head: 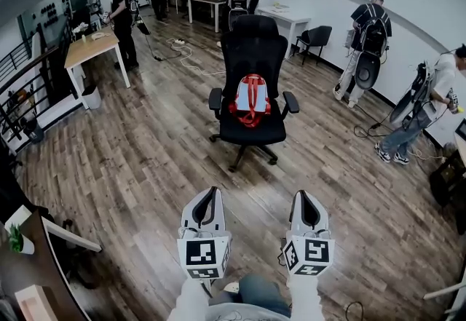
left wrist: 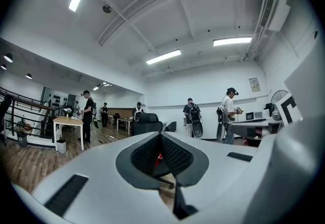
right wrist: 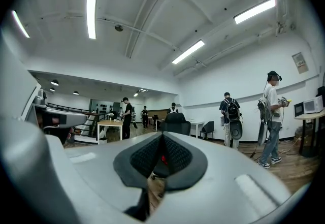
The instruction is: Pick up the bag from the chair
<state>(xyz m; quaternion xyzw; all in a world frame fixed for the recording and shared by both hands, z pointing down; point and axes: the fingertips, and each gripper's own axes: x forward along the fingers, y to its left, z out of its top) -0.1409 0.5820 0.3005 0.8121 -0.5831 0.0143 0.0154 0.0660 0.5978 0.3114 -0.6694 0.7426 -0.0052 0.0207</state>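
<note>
1. In the left gripper view, the bag [left wrist: 159, 157] is only a red sliver behind the fingers [left wrist: 144, 154]. The gripper's body hides most of the chair [left wrist: 147, 122].
2. The right gripper view likewise shows only a red speck of bag [right wrist: 163, 157] and the chair's top.
3. In the head view, the bottom edge cuts off the sleeves [head: 191, 305].
4. The seat hides part of the chair's base.
5. Items on the far bench [head: 84, 50] are too small to tell.

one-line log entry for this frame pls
phase: pre-grasp | bag: upright on chair seat, untouched | left gripper: shut, empty | right gripper: shut, empty | both well short of chair
</note>
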